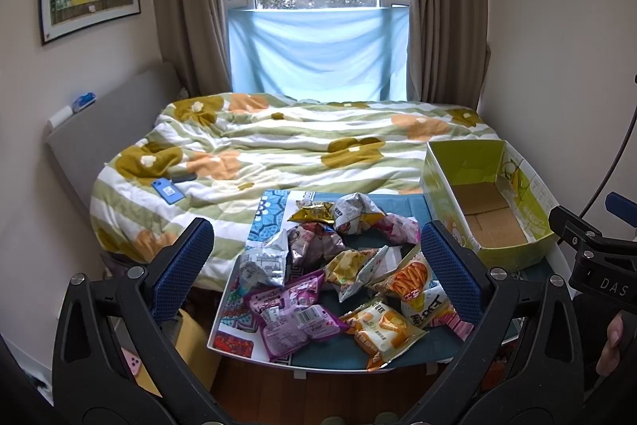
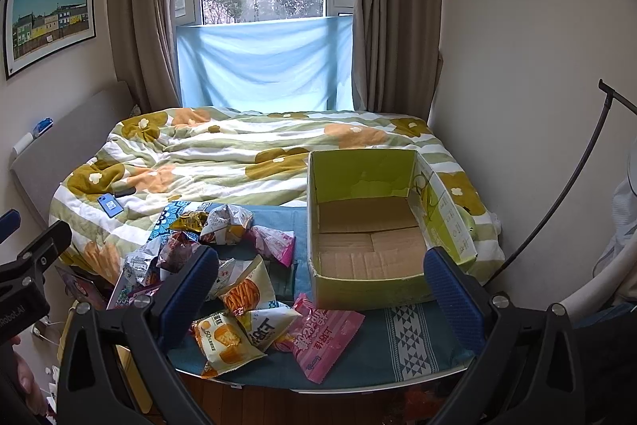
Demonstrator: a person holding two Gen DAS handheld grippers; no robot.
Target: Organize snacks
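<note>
Two grippers are hovering with jaws spread wide and gripping nothing: I am holding my left gripper [image 1: 316, 261] over the snack pile [image 1: 338, 265] and my right gripper [image 2: 320, 289] before the cardboard box [image 2: 370, 226]. Every packet, from the pink wafer bag [image 2: 324, 337] nearest me to the gold pouch [image 1: 312, 212] farthest, is lying left of the box. Its floor is showing bare, so I judge sorting unstarted. Beyond the box, the floral quilt [image 2: 239, 154] is spreading.

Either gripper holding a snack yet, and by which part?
No. The left gripper and right gripper are both open and empty; snack packets lie loose beside the empty box.
</note>
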